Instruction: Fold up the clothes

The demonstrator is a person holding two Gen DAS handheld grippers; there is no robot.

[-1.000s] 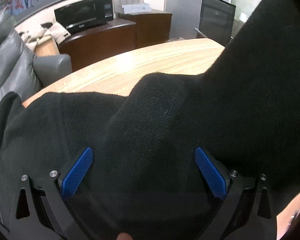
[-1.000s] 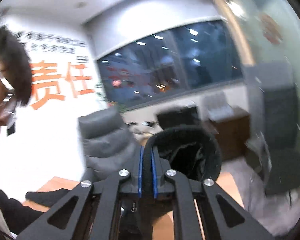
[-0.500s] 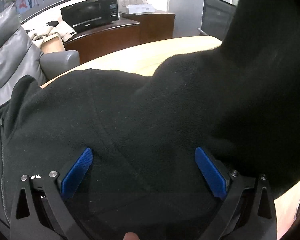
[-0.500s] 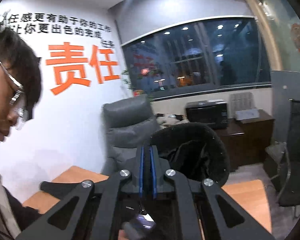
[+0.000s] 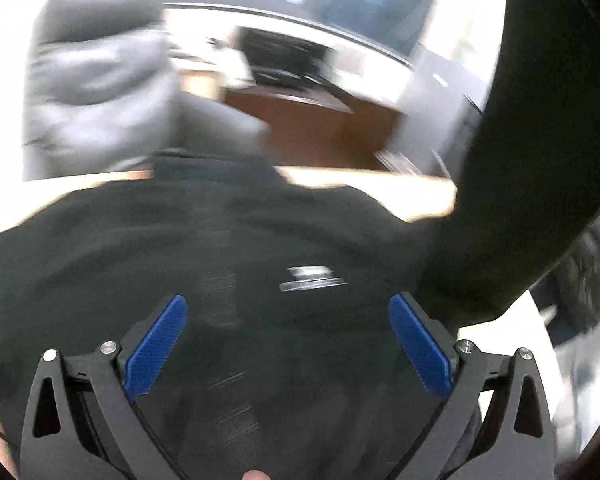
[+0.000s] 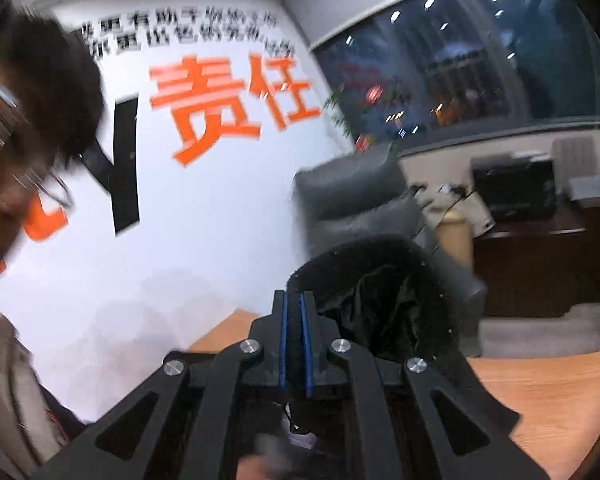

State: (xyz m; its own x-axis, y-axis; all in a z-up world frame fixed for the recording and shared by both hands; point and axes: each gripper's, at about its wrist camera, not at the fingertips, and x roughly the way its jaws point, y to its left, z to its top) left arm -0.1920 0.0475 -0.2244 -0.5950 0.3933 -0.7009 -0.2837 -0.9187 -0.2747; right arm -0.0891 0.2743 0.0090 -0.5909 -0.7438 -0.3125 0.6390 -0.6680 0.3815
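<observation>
A black fleece jacket (image 5: 260, 248) lies spread on the light wooden table (image 5: 380, 188), blurred in the left wrist view; a white label shows on it. My left gripper (image 5: 288, 344) hovers over it with its blue pads wide apart and nothing pinched between them. One part of the jacket rises as a dark band (image 5: 540, 120) up the right side. In the right wrist view my right gripper (image 6: 294, 340) is shut on a fold of the jacket's fleece edge (image 6: 380, 292), which arches up and bunches just right of the fingers, lifted above the table (image 6: 540, 400).
A grey padded office chair (image 6: 360, 216) stands behind the table, by a white wall with orange lettering. A dark wooden cabinet (image 6: 540, 264) carries a black appliance. A person's head (image 6: 28, 120) is close at the left of the right wrist view.
The left wrist view has swung and rolled over the jacket, now blurred, showing the chair behind. The right gripper, still clamped on the fleece, has turned leftward toward the wall.
</observation>
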